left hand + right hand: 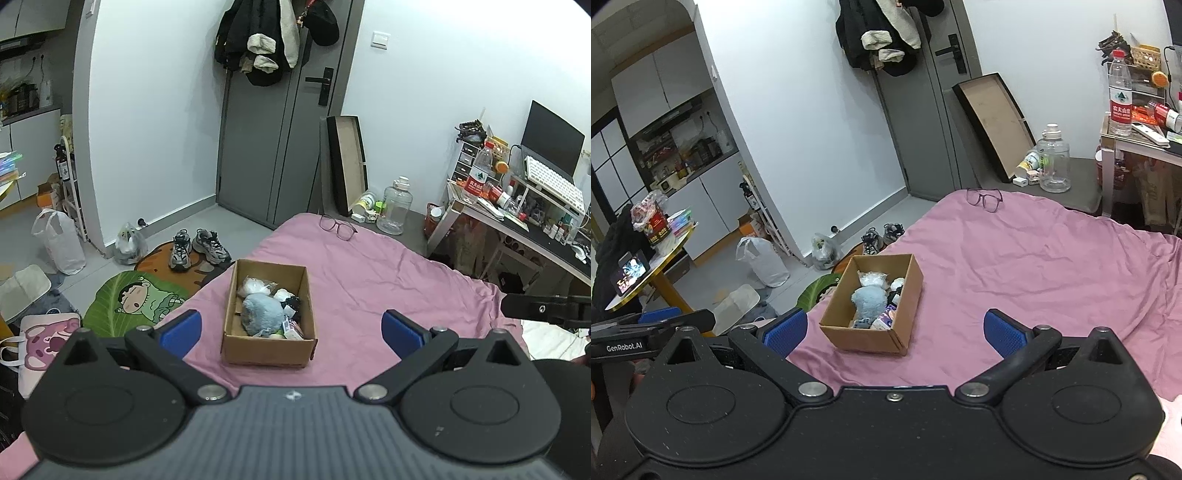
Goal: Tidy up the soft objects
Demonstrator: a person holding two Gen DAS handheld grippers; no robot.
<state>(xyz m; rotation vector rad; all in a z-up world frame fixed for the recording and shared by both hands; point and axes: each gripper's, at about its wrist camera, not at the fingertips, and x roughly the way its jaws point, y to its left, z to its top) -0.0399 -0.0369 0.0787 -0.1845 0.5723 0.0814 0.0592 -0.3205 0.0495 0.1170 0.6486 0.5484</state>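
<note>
One cardboard box [268,349], two spread grippers [291,326] [895,328]

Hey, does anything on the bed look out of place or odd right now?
One thing: a pair of glasses lies loose near the far edge of the pink bedsheet, apart from the cardboard box. The soft toys sit inside the box; nothing looks spilled.

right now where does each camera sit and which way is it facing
Left wrist: on the left gripper, above the pink bedsheet, facing the cardboard box and grey door; its open blue fingers show, with the other gripper at right.
Right wrist: on the right gripper, facing the box from its right; open fingers show, left gripper at left.
Shared: box, grey plush, glasses, door.
</note>
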